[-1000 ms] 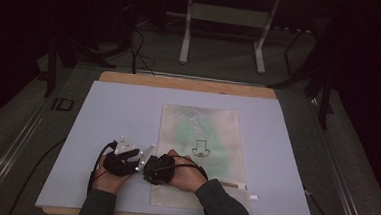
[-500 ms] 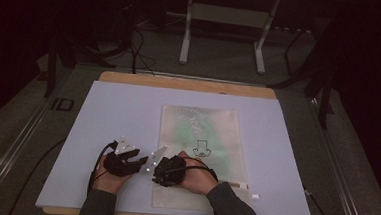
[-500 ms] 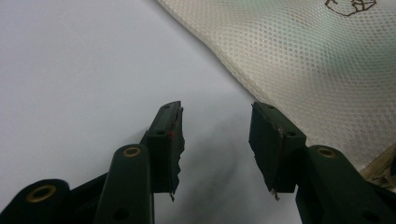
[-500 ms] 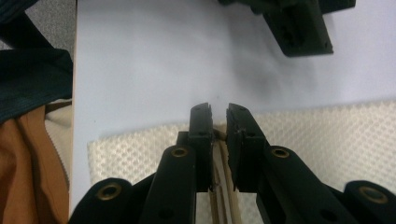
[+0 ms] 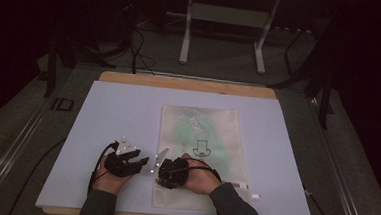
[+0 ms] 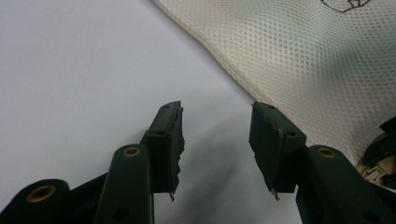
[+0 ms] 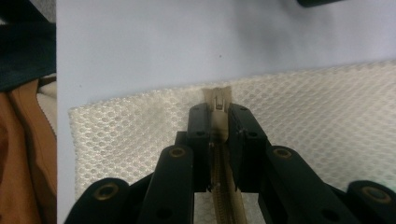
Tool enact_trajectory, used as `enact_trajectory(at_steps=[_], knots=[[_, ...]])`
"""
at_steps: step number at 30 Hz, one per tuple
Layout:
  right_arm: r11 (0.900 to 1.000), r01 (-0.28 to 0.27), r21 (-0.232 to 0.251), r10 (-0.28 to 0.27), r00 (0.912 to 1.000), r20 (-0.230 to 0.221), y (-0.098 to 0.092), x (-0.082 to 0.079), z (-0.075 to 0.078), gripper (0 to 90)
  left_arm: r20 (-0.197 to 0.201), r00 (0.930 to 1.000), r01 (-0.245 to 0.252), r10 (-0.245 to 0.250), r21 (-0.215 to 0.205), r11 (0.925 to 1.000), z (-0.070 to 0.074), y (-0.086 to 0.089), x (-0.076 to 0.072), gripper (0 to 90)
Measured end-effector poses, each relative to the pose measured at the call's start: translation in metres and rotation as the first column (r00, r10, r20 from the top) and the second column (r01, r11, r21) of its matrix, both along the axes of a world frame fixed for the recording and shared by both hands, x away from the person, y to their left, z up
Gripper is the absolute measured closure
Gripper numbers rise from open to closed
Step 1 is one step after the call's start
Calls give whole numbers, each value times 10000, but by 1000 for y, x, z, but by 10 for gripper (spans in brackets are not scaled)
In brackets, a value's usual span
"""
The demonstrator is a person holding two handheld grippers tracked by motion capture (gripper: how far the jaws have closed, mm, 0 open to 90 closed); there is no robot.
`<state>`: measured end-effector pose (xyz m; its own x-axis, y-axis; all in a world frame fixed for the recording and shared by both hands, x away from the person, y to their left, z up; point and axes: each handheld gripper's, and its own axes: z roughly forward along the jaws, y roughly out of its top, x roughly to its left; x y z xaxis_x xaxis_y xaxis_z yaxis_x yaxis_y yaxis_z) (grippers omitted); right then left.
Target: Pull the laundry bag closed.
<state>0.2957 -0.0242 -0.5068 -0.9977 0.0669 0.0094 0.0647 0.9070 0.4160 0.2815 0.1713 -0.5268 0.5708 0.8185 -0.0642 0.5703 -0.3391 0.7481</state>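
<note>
A cream mesh bag (image 5: 202, 128) with a small black drawing lies flat on the pale table cover (image 5: 118, 113). My right gripper (image 5: 161, 178) rests on the bag's near left corner. In the right gripper view the gripper (image 7: 218, 116) is shut on the zipper slider (image 7: 218, 100), with the zipper teeth running back between its jaws and the mesh (image 7: 327, 116) spreading to both sides. My left gripper (image 5: 143, 161) lies just left of the bag. Its jaws (image 6: 217, 140) stand open over bare cover, with the mesh edge (image 6: 303, 60) ahead to the right.
A wooden table edge (image 5: 190, 83) shows beyond the cover. Small white pieces (image 5: 253, 194) lie by the bag's near right corner. Dark floor, cables and a metal stand (image 5: 224, 19) sit behind the table. A dark sleeve (image 7: 23, 60) appears at the left of the right gripper view.
The right hand and its gripper have shifted a little to the right along the bag's near edge. The left hand has kept still.
</note>
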Motion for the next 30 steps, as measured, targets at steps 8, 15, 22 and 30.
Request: enact_trajectory(at_steps=[8,15,22,30], knots=[[9998,65,182,-66,9999,108,3,2,1,819,3,9999,132,-132,-98,9999,0,-1,-1,563],[9993,129,339,-139,9995,291,7,1,1,820,-130,9985,530,-534,-328,9981,1,-4,-3,662],[9999,47,144,-50,9997,239,8,2,-1,818,-257,9942,1038,-1048,-366,9939,1,-8,-5,885],[9999,25,132,-29,9996,291,7,0,-2,814,-388,9806,1911,-1921,-291,9811,0,-26,-10,891]])
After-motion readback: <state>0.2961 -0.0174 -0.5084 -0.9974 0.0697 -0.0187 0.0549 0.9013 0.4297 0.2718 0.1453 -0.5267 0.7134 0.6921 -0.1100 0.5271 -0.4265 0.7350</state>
